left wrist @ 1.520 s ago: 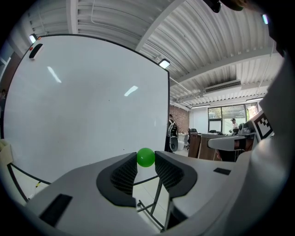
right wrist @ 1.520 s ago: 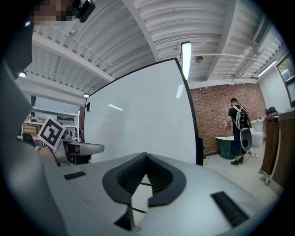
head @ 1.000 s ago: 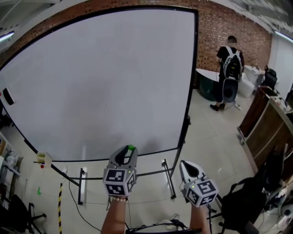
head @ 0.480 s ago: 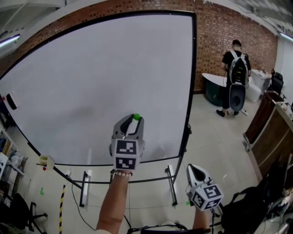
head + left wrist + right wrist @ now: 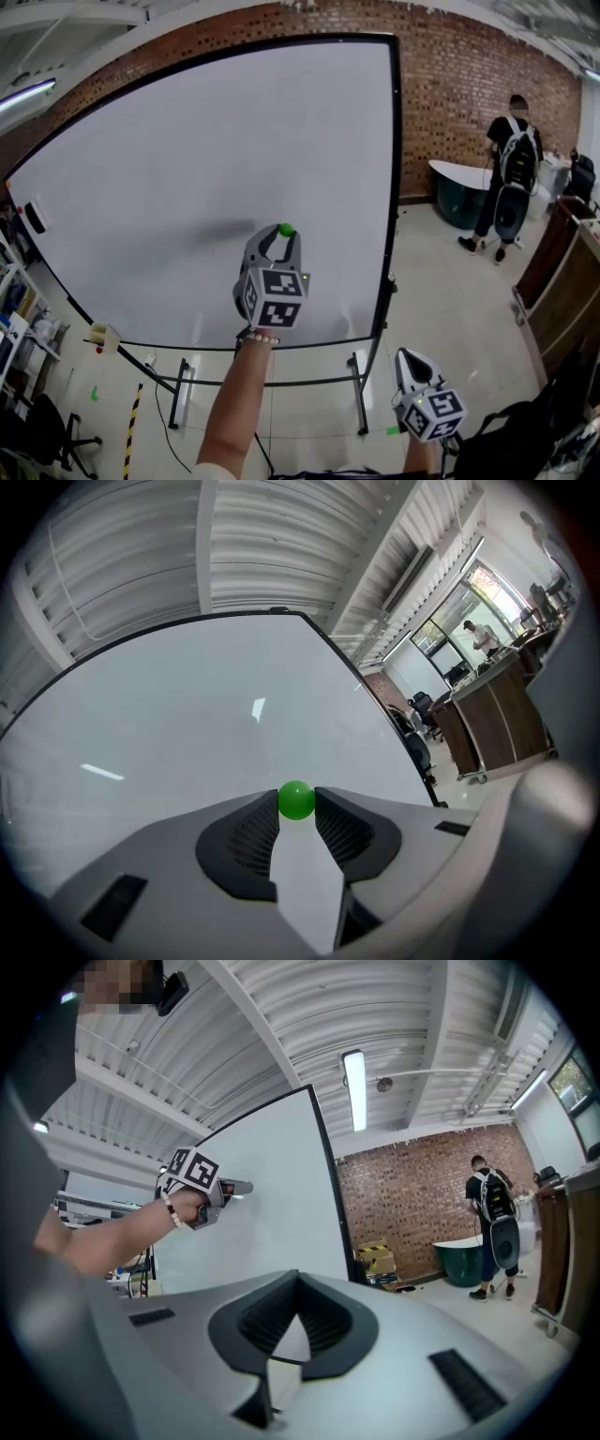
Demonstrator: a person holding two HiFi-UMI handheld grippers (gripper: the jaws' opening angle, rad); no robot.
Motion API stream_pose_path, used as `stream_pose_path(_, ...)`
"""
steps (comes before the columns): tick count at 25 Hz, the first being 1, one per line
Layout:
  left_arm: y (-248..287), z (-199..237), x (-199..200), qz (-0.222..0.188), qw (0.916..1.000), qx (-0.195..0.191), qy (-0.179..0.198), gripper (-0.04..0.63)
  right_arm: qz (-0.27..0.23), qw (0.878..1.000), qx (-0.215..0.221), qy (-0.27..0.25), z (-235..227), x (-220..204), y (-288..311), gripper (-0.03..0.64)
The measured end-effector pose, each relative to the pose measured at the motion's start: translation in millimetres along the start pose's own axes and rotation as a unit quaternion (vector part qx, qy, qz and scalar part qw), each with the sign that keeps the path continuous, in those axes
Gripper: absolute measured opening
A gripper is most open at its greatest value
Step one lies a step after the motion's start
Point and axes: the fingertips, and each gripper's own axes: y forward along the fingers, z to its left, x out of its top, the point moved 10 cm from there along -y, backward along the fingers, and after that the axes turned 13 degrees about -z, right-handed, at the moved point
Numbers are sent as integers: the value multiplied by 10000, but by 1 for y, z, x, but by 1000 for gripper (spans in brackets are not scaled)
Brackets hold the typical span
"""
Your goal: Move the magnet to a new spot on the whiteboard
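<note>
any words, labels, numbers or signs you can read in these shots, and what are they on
No text can be read in any view.
whiteboard: blank.
left marker cube, right marker cube: black-and-white square patterns only, no letters or numbers.
green magnet: plain, no print.
cardboard boxes by the brick wall: a yellow and black marking, too small to read.

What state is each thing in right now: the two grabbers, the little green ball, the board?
whiteboard: upright on its stand, blank.
left gripper: raised toward the whiteboard, shut on the green magnet.
green magnet: pinched at the jaw tips.
right gripper: held low, shut, empty.
</note>
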Motion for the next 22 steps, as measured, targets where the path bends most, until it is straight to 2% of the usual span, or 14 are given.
stream_pose_path(12,29,-11,-12,263,9977,273,565,121,72,9999,82,120,-28,-3,3,18)
stream_pose_path(22,32,-12,-18,199,9973,330,631,123,78,9998,93,140,-26,-3,2,18)
